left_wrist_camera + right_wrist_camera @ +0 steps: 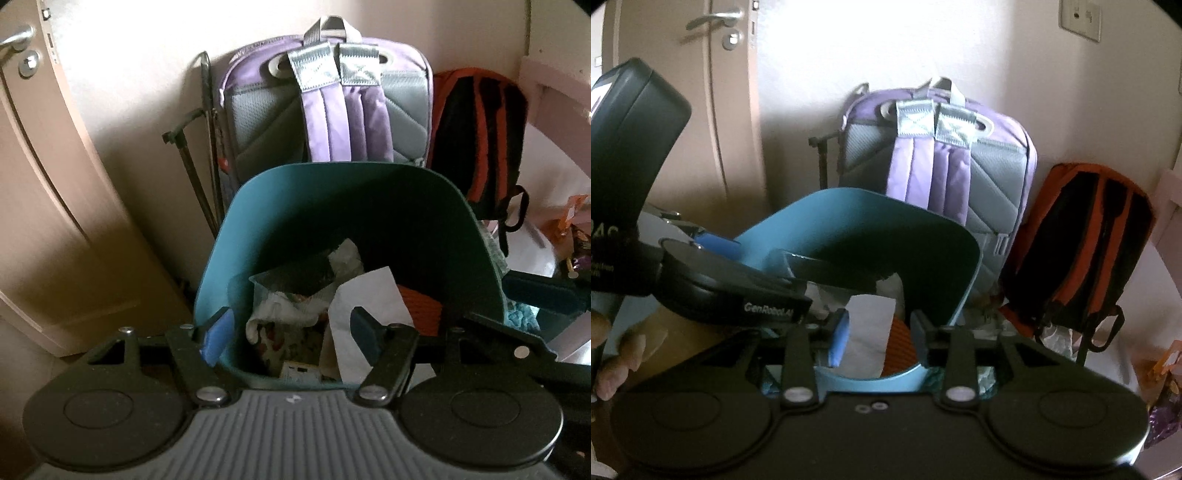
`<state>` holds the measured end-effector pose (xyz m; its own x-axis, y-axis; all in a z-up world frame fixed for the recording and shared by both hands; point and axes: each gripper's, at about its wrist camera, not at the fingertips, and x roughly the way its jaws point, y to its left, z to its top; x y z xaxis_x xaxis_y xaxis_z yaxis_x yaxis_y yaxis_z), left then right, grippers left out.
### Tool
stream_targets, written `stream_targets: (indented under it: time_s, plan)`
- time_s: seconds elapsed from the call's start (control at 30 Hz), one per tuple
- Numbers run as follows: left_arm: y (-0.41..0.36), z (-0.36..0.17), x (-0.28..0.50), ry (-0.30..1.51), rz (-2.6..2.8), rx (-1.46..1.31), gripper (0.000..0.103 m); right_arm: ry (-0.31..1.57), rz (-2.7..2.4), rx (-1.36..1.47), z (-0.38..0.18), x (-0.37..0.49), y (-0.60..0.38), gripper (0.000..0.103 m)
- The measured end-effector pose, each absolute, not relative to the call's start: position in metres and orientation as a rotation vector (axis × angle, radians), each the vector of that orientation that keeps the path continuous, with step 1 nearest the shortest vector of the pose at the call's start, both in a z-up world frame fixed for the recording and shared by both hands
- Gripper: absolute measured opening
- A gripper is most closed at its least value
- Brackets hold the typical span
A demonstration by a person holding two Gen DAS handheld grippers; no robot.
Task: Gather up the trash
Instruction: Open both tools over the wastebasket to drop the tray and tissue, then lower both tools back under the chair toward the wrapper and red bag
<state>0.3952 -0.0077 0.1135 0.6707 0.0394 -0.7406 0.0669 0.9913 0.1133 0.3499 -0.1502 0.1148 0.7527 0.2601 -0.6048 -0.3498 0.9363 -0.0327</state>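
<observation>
Backpacks (332,99) against wall, teal bin (280,229) of trash (354,306) under both parted jaws

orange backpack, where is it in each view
Left wrist: orange backpack at upper right, against the wall, right of the purple backpack.
Right wrist: right of centre, standing on the floor beyond the bin.
Shared landmark: the purple backpack, directly left of it in both.

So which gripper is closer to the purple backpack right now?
Hard to call. The left gripper and right gripper both hang open over the near rim of the teal bin, with the purple backpack behind it.
</observation>
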Motion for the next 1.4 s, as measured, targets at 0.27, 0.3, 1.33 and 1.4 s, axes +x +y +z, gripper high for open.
stream_targets:
  time_s: [0.27, 0.3, 1.33, 1.4]
  plan:
    - [-0.003, 0.131, 0.352, 0.8, -0.043, 0.13, 0.07, 0.606, 0.345, -0.182, 0.127, 0.311, -0.149, 0.038]
    - [-0.002, 0.133, 0.346, 0.797, -0.046, 0.126, 0.07, 0.603, 0.346, -0.189, 0.128, 0.306, -0.149, 0.039]
    - [0.064, 0.011, 0.231, 0.889, -0.173, 0.083, 0.093, 0.739, 0.678, -0.194, 0.001, 0.222, -0.1, 0.055]
    - [0.071, -0.01, 0.233, 0.903, -0.168, 0.087, 0.098, 0.775, 0.705, -0.184, -0.023, 0.224, -0.096, 0.055]
